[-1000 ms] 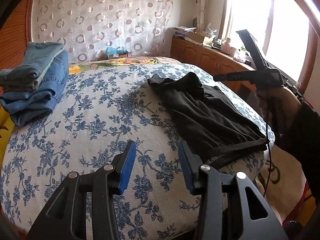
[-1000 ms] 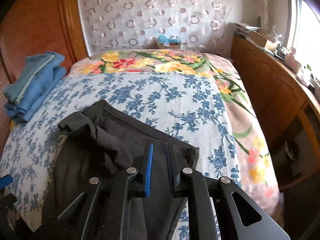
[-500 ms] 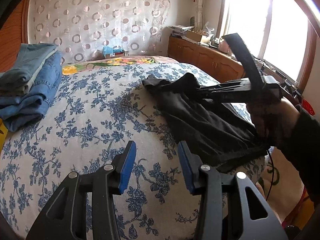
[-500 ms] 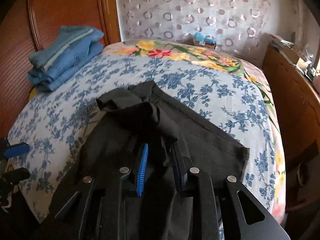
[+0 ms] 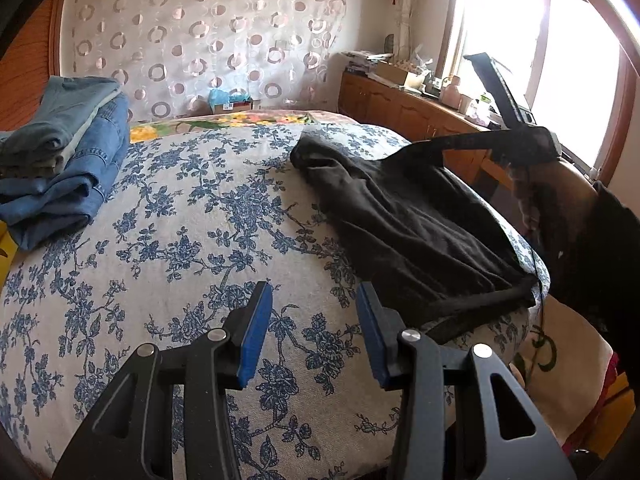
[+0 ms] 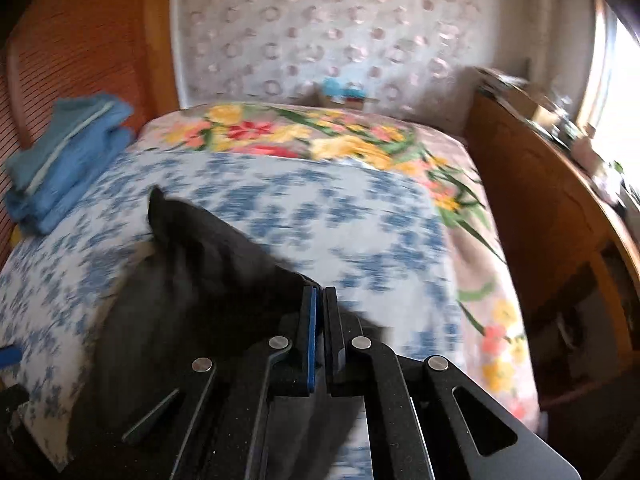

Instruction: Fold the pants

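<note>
Two tongs, right tongs (image 6: 320, 300) clamped on black pants (image 5: 404, 216), left tongs (image 5: 314, 300) half-open, empty, beside waistband

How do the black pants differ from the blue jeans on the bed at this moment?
The black pants lie spread loosely and rumpled near the window side of the bed; the blue jeans sit neatly folded in a stack on the opposite side. The right gripper is shut on an edge of the black pants and lifts it; no gripper touches the blue jeans. Both rest on the blue floral bedspread.
</note>
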`<action>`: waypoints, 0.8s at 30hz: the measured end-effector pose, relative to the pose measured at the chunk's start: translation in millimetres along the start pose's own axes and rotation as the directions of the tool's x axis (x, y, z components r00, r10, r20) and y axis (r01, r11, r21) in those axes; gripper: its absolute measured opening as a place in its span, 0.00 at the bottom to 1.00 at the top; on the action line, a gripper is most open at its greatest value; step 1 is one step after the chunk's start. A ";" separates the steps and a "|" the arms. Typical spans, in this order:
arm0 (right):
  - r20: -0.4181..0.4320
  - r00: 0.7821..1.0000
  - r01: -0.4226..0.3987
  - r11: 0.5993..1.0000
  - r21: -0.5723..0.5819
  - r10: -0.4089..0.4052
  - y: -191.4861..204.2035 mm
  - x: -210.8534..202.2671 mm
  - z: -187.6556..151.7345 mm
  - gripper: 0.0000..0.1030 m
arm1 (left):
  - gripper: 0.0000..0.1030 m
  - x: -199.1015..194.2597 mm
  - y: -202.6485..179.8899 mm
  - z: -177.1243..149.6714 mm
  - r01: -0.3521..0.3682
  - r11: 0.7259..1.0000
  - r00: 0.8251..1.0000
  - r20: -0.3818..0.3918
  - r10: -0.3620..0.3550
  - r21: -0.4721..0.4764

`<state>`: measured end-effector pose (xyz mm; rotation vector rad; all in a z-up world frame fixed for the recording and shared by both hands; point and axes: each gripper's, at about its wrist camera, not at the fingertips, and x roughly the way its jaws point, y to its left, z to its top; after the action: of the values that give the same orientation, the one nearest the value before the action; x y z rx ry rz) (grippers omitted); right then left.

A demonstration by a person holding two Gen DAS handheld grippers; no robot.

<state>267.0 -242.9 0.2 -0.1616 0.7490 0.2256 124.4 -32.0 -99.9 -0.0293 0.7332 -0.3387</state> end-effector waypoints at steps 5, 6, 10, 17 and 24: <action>-0.031 0.998 0.062 0.997 0.040 -0.061 -27.8 16.7 -2.1 0.03 | 0.43 0.4 -0.4 -0.9 0.004 1.000 1.000 -0.001 -0.004 -0.001; -0.032 0.998 0.057 0.997 0.051 -0.056 -32.5 18.9 -2.5 0.03 | 0.43 0.4 -0.5 -0.8 0.005 1.000 1.000 -0.001 -0.005 -0.001; -0.043 0.997 0.063 0.996 0.067 -0.060 -34.5 23.8 -5.0 0.19 | 0.43 0.6 -1.7 -1.0 0.003 1.000 1.000 -0.004 -0.003 0.004; 0.010 1.000 -0.014 0.999 0.047 0.014 -17.9 -24.4 -31.3 0.24 | 0.43 2.0 -7.8 -1.7 0.006 1.000 1.000 -0.006 -0.006 0.018; 0.057 0.994 -0.094 0.995 0.017 0.093 2.7 -66.7 -80.9 0.35 | 0.43 6.8 -16.0 -2.4 -0.007 0.999 1.000 -0.008 0.008 0.041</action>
<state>166.0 -268.2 -12.4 -0.1011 0.7030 0.3109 122.8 -49.0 -103.8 0.0131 0.7339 -0.3467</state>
